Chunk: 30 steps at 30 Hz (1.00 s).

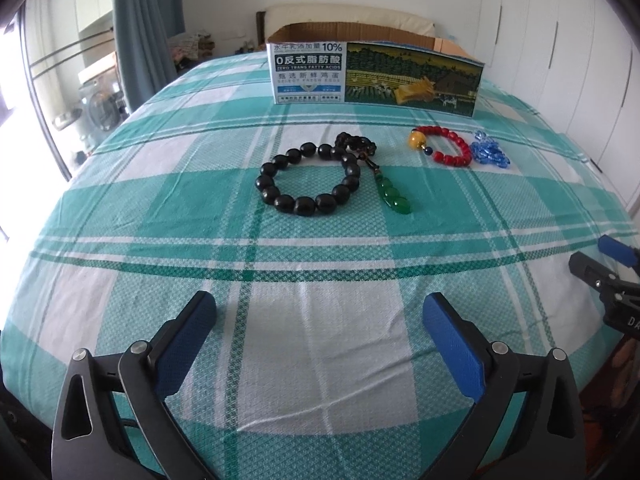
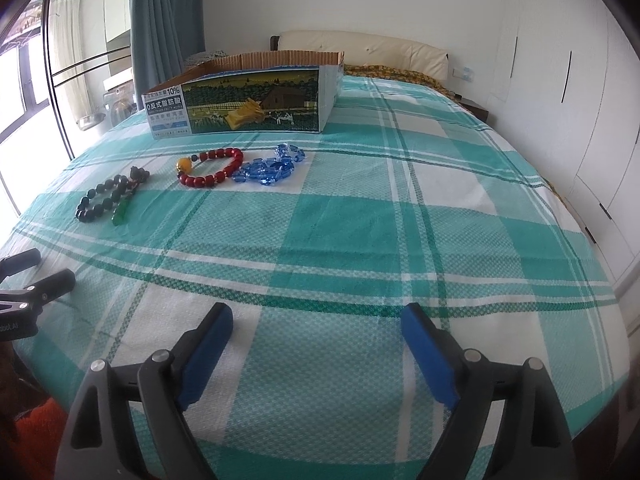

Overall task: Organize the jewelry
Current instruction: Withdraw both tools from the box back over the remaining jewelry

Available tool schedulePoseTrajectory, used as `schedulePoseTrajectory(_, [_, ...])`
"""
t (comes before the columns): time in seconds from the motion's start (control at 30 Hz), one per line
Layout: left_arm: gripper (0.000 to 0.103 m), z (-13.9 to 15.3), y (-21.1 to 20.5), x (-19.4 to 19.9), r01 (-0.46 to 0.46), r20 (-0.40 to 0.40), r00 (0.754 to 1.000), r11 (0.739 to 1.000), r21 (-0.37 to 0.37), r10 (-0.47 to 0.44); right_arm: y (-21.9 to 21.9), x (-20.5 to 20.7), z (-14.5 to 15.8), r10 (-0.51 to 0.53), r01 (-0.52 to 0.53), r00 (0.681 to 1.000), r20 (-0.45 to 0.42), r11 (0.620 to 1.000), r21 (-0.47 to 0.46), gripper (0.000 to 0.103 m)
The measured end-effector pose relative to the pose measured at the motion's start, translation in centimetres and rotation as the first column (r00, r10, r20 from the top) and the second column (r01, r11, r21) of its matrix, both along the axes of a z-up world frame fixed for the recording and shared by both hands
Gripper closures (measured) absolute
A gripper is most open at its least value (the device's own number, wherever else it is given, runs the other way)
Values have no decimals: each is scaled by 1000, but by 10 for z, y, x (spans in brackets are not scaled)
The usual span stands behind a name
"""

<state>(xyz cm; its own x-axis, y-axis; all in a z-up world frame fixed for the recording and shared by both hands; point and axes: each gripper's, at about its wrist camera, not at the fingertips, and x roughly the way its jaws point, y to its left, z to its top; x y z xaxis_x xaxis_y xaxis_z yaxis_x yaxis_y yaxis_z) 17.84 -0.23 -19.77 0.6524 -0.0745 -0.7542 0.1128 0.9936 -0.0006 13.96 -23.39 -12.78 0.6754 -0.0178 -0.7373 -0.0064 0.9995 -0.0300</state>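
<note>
Only right view, nightstand (image 2: 474, 108) (bedside)

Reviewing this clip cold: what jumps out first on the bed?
Beaded jewelry lies mid-bed on the green plaid sheet: a black bead bracelet with a green pendant, then a red bracelet touching blue beads. Behind stands an open printed carton. Both grippers, left and right, are open and empty.

Box front, top line (image 1: 307, 46): we are reading "10%" after Chinese characters too small to make out.
Box front, large line: we are reading "0反式脂肪酸".
Box front, English lines: we are making out "ZERO TRANS FATTY ACIDS" and "SELECT FRESH EGGS".
Right gripper body (image 1: 634, 322): we are seeing "DA", cut off.
Left gripper body (image 2: 12, 326): we are seeing "bbotAI", cut off.
</note>
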Motion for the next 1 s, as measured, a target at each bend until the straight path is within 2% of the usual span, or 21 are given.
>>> schedulePoseTrajectory(1.0, [0,-2,0,-1,1,14,1000,1000,0,-1,-1,1,0,-11,11,1000,4,1000,-3,13])
